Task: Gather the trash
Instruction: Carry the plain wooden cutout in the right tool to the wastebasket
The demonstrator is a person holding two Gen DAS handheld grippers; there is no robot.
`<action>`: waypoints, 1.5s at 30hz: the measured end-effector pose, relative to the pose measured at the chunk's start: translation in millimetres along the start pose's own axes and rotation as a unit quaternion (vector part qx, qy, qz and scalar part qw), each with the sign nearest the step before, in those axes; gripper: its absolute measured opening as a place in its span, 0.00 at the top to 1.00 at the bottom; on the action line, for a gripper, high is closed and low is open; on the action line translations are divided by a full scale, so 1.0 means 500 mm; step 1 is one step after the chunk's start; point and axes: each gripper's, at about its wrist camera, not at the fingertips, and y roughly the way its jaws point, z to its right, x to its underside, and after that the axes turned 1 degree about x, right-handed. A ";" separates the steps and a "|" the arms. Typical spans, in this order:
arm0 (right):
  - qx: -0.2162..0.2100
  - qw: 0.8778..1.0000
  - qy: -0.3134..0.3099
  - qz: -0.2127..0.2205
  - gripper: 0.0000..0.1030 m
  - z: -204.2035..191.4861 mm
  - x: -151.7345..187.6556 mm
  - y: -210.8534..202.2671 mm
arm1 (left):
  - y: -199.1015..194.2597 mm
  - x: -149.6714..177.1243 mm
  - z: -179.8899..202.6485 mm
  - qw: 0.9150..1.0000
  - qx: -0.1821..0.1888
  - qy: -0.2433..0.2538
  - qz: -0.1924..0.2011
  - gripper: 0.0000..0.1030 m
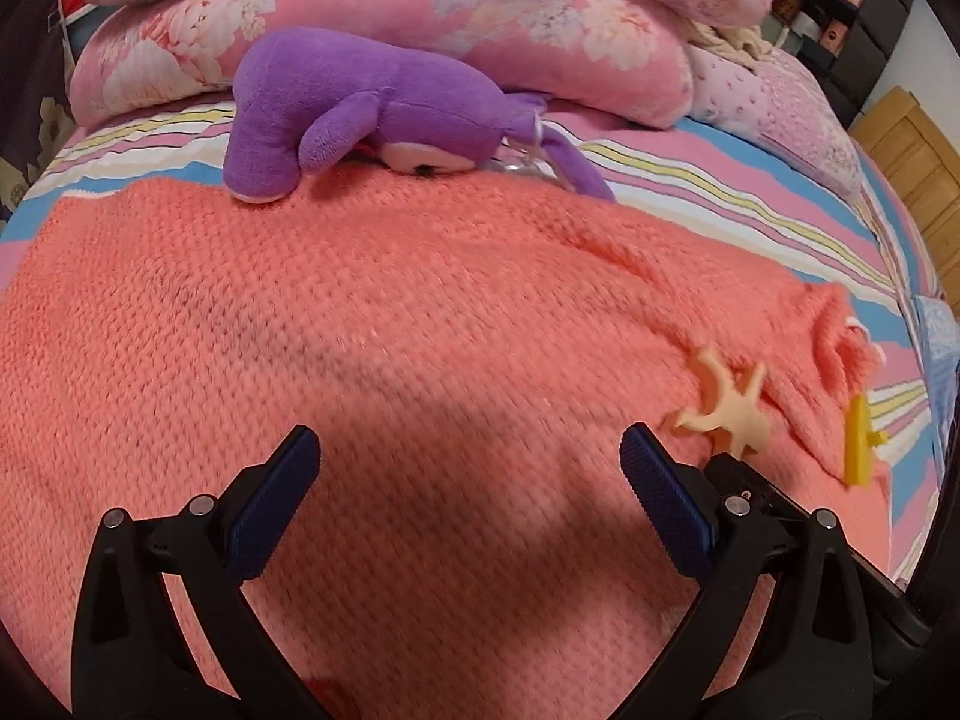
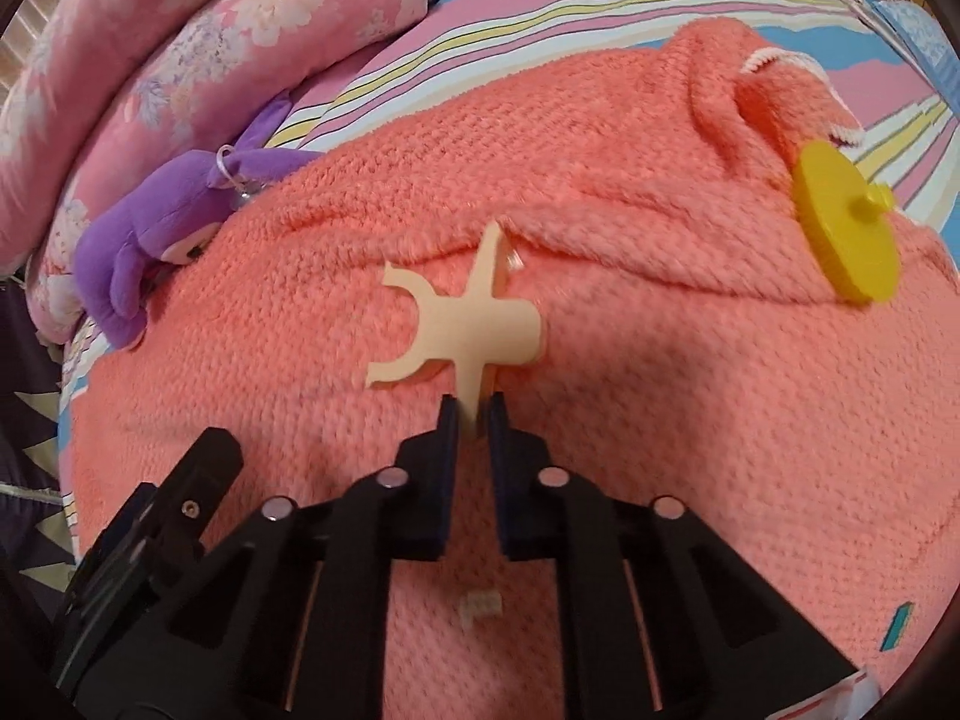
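A cream plastic cross-shaped piece [image 2: 465,327] lies on the coral blanket [image 2: 600,420]; my right gripper [image 2: 473,414] is shut on its near arm. The same cream piece [image 1: 729,405] shows at the right in the left wrist view, with the right gripper's black tip just below it. A yellow plastic disc [image 2: 843,228] with a peg rests on a blanket fold to the right, seen edge-on as the yellow disc [image 1: 858,444]. My left gripper [image 1: 468,456] hovers open over bare blanket, nothing between its fingers. A small white scrap [image 2: 480,606] lies under the right gripper.
A purple plush toy [image 1: 372,114] lies at the blanket's far edge, against pink floral pillows [image 1: 480,18]. The striped bedsheet [image 1: 750,192] surrounds the blanket. A wooden bed frame [image 1: 918,168] is at the far right. A teal sliver [image 2: 897,627] lies on the blanket at lower right.
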 end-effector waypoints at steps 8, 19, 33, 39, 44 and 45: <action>-0.008 1.000 -0.005 0.009 0.93 0.012 0.022 -0.022 | -0.033 0.030 0.012 1.000 -0.002 -0.005 0.000 0.05; -0.021 0.999 -0.013 0.040 0.93 0.018 0.040 -0.100 | -0.084 0.050 0.030 1.000 0.011 -0.011 0.003 0.05; -0.007 0.988 0.052 0.146 0.93 0.156 0.058 -0.405 | -0.318 0.076 0.239 0.992 0.087 0.070 0.059 0.05; 0.016 0.973 0.117 0.199 0.93 0.291 0.100 -0.557 | -0.434 0.139 0.392 0.977 0.147 0.132 0.078 0.05; 0.051 0.953 0.180 0.239 0.93 0.424 0.181 -0.685 | -0.516 0.231 0.529 0.957 0.205 0.193 0.072 0.05; 0.062 0.948 0.194 0.246 0.93 0.453 0.202 -0.710 | -0.533 0.258 0.558 0.952 0.217 0.207 0.070 0.05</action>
